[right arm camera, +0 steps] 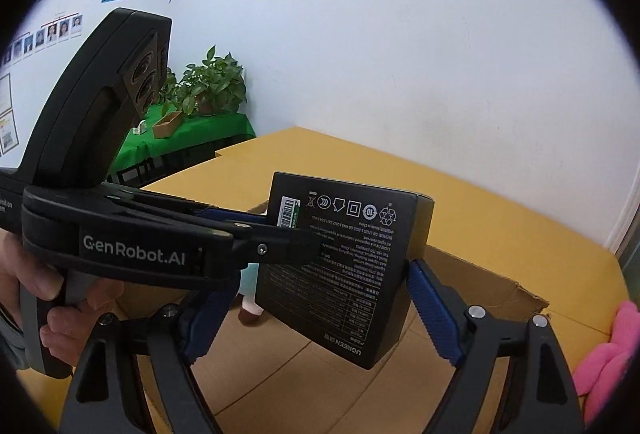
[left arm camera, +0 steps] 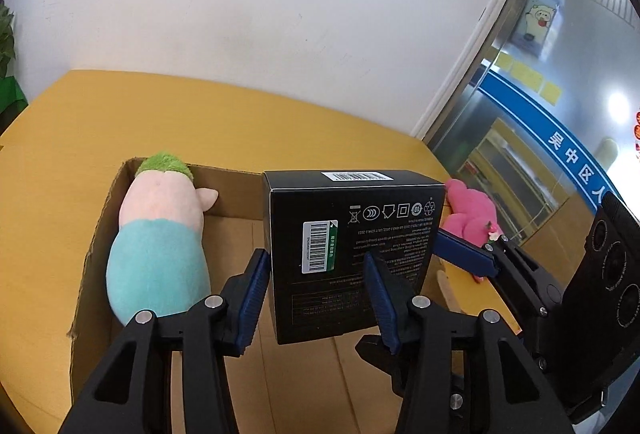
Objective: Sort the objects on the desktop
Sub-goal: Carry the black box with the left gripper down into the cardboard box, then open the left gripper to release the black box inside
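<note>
A black carton-printed box point(left arm camera: 352, 218) point(right arm camera: 340, 274) hangs tilted above an open cardboard carton point(left arm camera: 100, 234) point(right arm camera: 480, 278). My left gripper point(left arm camera: 316, 256) point(right arm camera: 288, 226) is shut on it, with one pad on the printed face and the other at its left side. My right gripper point(right arm camera: 320, 282) is shut on the same box across its width, and its blue finger point(left arm camera: 468, 254) touches the box's right edge. Its other pad is hidden behind the left gripper. A pink-and-teal plush with green hair point(left arm camera: 160, 234) lies inside the carton on the left.
The carton rests on a yellow table point(left arm camera: 200, 122) point(right arm camera: 360, 162) against a white wall. A pink plush point(left arm camera: 472, 214) point(right arm camera: 612, 346) lies on the table right of the carton. A glass door point(left arm camera: 560, 114) stands far right. Potted plants point(right arm camera: 208, 86) sit beyond. A hand point(right arm camera: 52, 298) grips the left handle.
</note>
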